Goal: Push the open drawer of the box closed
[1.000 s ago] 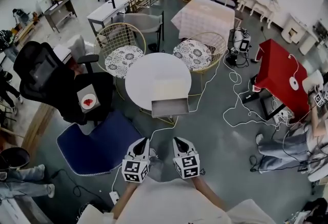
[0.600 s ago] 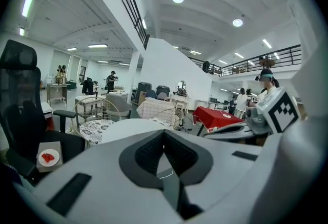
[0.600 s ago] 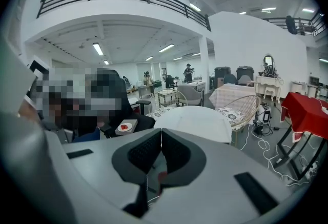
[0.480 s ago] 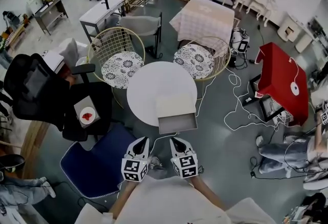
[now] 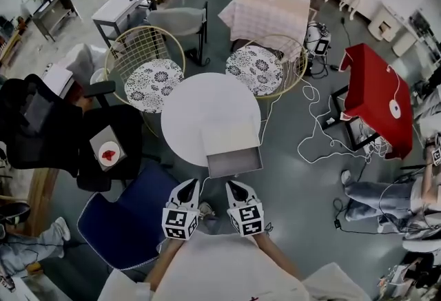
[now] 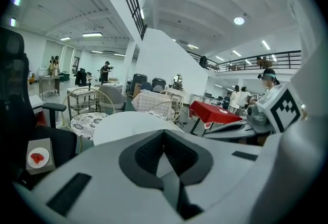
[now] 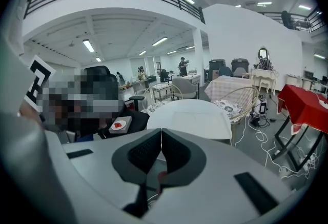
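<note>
A white box (image 5: 231, 133) lies on the round white table (image 5: 200, 103), near its front edge. Its grey drawer (image 5: 234, 161) stands pulled out past the rim toward me. Both grippers hang below the drawer, apart from it and over the floor. My left gripper (image 5: 187, 187) is shut and empty, and my right gripper (image 5: 234, 188) is shut and empty beside it. In the left gripper view the closed left gripper (image 6: 164, 138) points at the table (image 6: 128, 124). The right gripper view shows the closed right gripper (image 7: 161, 136) aimed at the table (image 7: 169, 118) and the box (image 7: 197, 114).
Two wire chairs with patterned cushions (image 5: 148, 76) (image 5: 256, 69) stand behind the table. A black office chair (image 5: 41, 120) and a blue seat (image 5: 127, 213) are at the left. A red table (image 5: 375, 96), floor cables (image 5: 317, 134) and a seated person's legs (image 5: 375, 200) are at the right.
The table and the open drawer have drawn nearer to me in the head view. Both grippers keep their place side by side and stay shut.
</note>
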### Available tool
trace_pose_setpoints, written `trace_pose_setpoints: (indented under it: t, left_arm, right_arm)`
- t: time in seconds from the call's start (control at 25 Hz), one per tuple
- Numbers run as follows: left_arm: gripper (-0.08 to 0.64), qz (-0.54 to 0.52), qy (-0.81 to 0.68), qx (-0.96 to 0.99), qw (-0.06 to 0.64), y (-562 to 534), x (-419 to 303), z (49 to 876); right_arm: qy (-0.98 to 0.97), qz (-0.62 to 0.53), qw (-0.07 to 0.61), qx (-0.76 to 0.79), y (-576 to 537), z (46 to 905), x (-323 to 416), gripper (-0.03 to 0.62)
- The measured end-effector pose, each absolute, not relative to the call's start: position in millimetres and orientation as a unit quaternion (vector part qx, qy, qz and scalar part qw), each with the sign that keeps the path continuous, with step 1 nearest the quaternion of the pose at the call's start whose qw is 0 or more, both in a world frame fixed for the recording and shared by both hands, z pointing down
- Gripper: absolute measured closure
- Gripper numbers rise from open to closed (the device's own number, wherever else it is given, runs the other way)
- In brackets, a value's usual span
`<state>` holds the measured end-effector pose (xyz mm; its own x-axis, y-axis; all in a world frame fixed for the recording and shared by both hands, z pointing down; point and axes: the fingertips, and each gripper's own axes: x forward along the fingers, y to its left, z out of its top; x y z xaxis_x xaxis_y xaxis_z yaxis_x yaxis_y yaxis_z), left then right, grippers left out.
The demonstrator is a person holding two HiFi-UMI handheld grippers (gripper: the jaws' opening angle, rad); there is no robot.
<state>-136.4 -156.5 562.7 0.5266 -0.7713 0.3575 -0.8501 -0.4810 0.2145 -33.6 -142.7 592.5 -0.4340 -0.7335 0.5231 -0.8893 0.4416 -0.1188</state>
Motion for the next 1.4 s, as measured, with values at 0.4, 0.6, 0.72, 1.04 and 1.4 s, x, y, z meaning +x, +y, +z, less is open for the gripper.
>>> trace_pose_setpoints:
  t: [0.4,0.6,0.72,1.04,1.4]
  left_arm:
    - [0.548,0.098,-0.523,0.822,0.203,-161.4,-101.9,572.1]
    - [0.548,0.107,-0.529,0.814,0.214,-154.9,-79.9,581.7]
    - [0.548,0.114,-0.532,0.808,0.226,-147.7,-73.8,591.0]
    - [0.548,0.131,-0.525,0.798,0.265,-124.0,-70.2,620.4]
    - [0.548,0.135,-0.509,0.801,0.285,-119.0,-69.3,638.9]
  right_arm:
    - [-0.846,0.191,0.215,0.449,-161.7,601.5,5.0,0.576]
    - [-0.850,0.204,0.219,0.432,-162.4,614.1,20.4,0.577]
    - [-0.849,0.216,0.226,0.427,-157.9,624.4,26.5,0.577]
    - [-0.837,0.261,0.247,0.414,-130.4,659.0,32.8,0.576]
    - [-0.799,0.329,0.302,0.403,-92.6,732.4,31.4,0.575]
